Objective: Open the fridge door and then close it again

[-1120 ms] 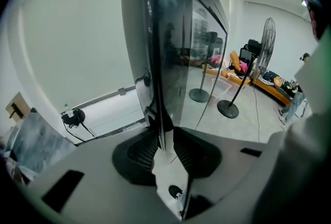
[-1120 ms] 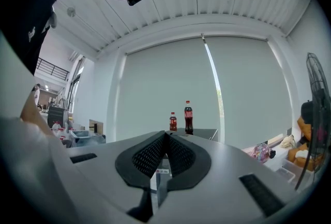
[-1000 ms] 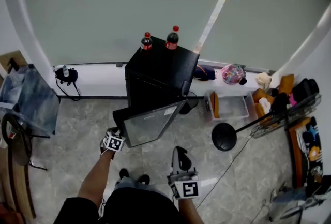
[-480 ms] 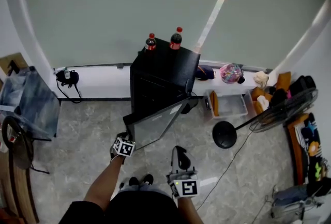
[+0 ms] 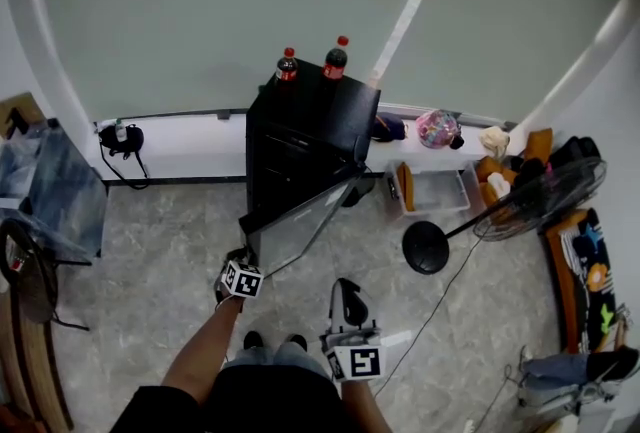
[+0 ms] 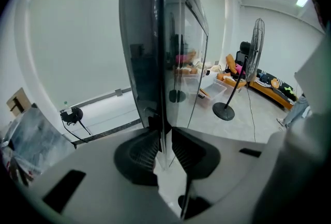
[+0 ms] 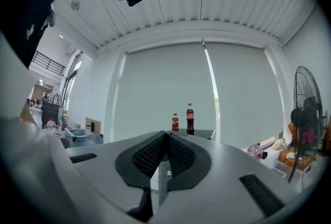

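Left gripper is clamped on the fridge door edge at mid-frame; my right gripper has its jaws together, empty.

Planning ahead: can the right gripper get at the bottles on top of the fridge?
Probably yes: the right gripper is empty, and the bottles stand unobstructed atop the fridge, above the open door.

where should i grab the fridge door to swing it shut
Grip the fridge door by its free vertical edge, opposite the hinge, coming edge-on so the jaws straddle the thin panel. The door stands ajar, leaving that edge exposed; the left tool is pinched there.
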